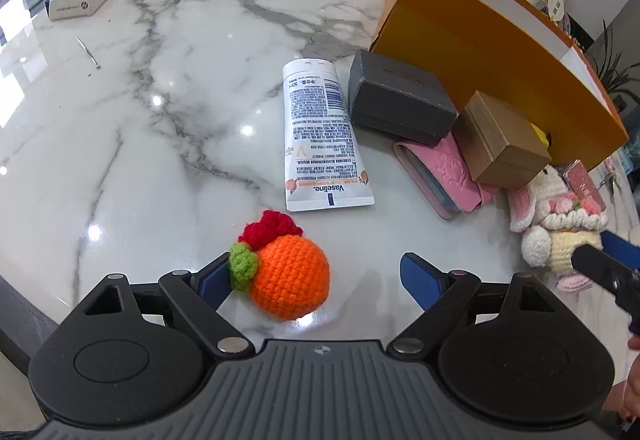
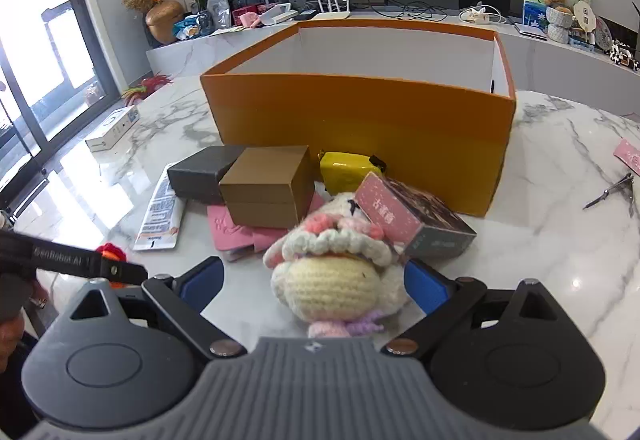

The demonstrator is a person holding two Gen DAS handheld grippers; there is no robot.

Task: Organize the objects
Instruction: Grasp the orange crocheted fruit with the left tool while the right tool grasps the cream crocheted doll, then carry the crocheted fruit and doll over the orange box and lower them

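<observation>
Left gripper (image 1: pixel 318 276) spread wide around a round crocheted orange (image 1: pixel 290 276); right gripper (image 2: pixel 314 280) wide around a woolly knitted doll (image 2: pixel 340 272); both lie before the tall orange cardboard box (image 2: pixel 360 119), on glossy veined marble table (image 1: pixel 140 119); boxes clustered at its base.

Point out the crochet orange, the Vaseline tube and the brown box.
crochet orange (image 1: pixel 290 282), left wrist view, middle of its orange body.
Vaseline tube (image 1: pixel 320 131), left wrist view, printed back.
brown box (image 2: pixel 266 185), right wrist view, front face.

Two close, downward wrist views, shared clutter (image 1: pixel 460 143).
</observation>
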